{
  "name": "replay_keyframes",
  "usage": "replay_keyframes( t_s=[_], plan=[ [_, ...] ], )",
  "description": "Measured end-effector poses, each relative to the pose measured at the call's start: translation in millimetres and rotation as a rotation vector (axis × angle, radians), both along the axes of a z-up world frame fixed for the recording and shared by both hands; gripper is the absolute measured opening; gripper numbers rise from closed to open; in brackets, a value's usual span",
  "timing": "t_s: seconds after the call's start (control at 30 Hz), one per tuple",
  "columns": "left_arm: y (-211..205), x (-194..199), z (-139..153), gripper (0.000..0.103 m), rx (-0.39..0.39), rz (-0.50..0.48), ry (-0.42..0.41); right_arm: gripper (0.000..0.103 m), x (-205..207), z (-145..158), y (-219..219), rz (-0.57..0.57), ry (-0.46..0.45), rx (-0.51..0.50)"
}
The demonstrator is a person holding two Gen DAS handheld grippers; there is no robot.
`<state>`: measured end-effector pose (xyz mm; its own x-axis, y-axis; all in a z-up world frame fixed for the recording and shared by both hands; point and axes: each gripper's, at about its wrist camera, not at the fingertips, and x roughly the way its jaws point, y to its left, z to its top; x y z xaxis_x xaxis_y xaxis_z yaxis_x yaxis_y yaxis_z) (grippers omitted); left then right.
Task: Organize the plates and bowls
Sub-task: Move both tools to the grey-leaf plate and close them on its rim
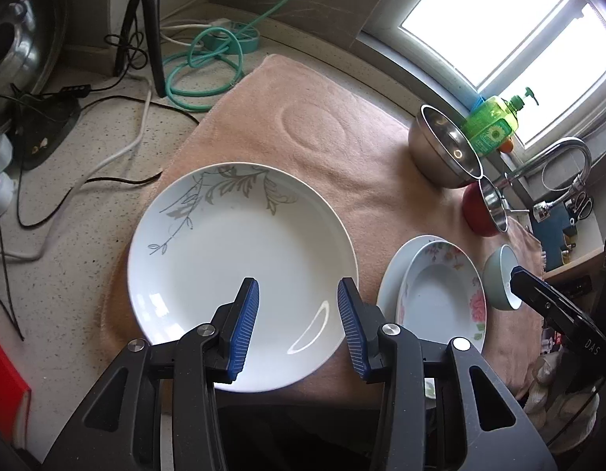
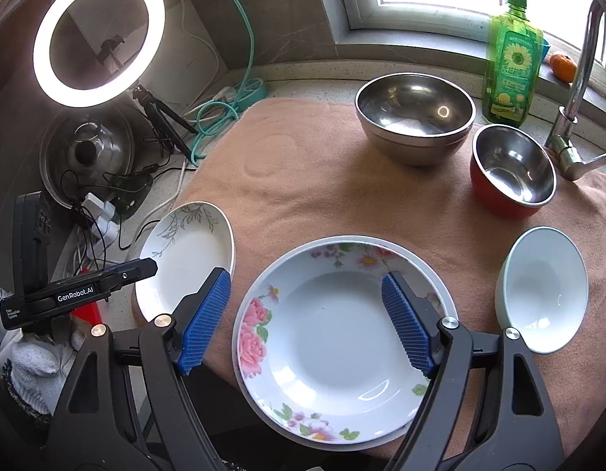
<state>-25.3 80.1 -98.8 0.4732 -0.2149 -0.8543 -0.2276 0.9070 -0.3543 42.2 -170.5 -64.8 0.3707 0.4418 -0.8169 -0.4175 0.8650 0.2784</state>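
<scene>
While both our grippers hover spread and empty, left gripper (image 1: 298, 316) over the leaf plate (image 1: 240, 271) and right gripper (image 2: 306, 320) over the floral plate (image 2: 342, 337), both plates overhang the towel's (image 1: 342, 145) near edge; a clumsy nudge could tip either off.

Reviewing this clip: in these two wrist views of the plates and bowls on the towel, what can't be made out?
- Plain plate under the pink-flowered plate: only its rim shows, in both views; the flowered plate covers the rest.
- Near edge of the leaf-patterned white plate: left view, hidden behind the left gripper fingers.
- Green dish soap bottle label: too small to read.
- Steel-lined red bowl: left view, seen edge-on, its inside barely shows.
</scene>
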Motion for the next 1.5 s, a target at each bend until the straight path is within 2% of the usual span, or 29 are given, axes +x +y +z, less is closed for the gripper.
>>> replay_keyframes(
  t_s=[0.23,0.5,0.7,0.83,0.9,1.23,1.3,1.4,1.5],
  plan=[
    [35.1,-16.4,-6.8,0.04,-0.012,0.097,0.011,0.082,7.8,-1.0,34.1,0.038,-0.021,-0.059],
    [65.9,-33.2,-17.2,0.04,-0.024,0.18,0.029,0.082,20.8,-11.1,65.6,0.079,0.042,-0.05],
    [76.8,-39.1,-27.4,0.04,-0.039,0.204,0.047,0.081,27.4,-22.7,85.5,0.115,0.07,-0.057],
    [81.2,-41.6,-35.8,0.04,-0.063,0.217,0.065,0.065,33.8,-32.7,97.5,0.136,0.114,-0.052],
    [83.6,-43.6,-38.4,0.04,-0.069,0.228,0.068,0.051,35.5,-37.9,104.1,0.155,0.139,-0.05],
    [85.7,-42.7,-48.6,0.037,-0.087,0.227,0.08,0.032,43.2,-68.0,122.4,0.179,0.229,-0.071],
    [85.3,-41.2,-50.4,0.032,-0.09,0.221,0.083,0.028,45.2,-72.0,123.7,0.178,0.242,-0.072],
    [85.2,-37.5,-52.3,0.026,-0.091,0.212,0.089,0.027,48.1,-76.4,125.3,0.175,0.251,-0.08],
    [84.9,-33.9,-52.5,0.026,-0.099,0.201,0.087,0.026,50.4,-79.3,127.9,0.177,0.262,-0.088]
  ],
)
